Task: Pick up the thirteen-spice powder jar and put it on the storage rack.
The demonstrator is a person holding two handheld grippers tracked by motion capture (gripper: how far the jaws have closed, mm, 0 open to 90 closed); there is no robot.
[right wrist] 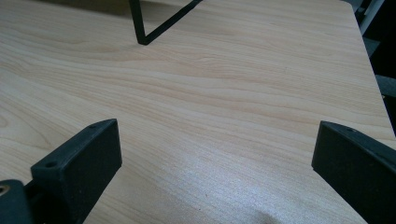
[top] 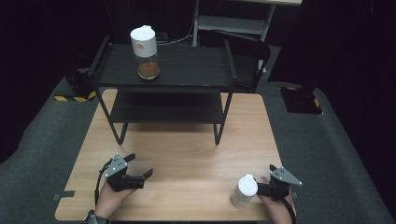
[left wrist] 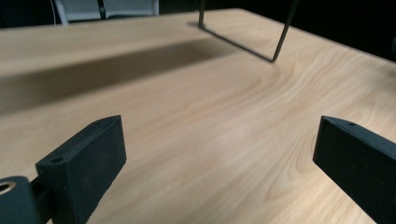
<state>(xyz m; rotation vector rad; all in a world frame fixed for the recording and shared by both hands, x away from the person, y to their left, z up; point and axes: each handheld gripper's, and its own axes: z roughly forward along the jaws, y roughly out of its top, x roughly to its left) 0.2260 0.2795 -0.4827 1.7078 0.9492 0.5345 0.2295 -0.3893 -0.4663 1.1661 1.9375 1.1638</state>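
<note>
A white-lidded jar (top: 243,190) stands at the bench's (top: 187,154) near right edge, just beside the right tool (top: 267,189), whose jaws are spread and empty. The left tool (top: 140,175) is held spread, well apart.

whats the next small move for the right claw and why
Probably swing the right claw left toward the white-lidded jar standing beside it on the table. Its jaws stand wide apart with bare wood between them in the right gripper view, so the jar is not yet lined up for a grasp. A similar jar already stands on the black shelf.
</note>
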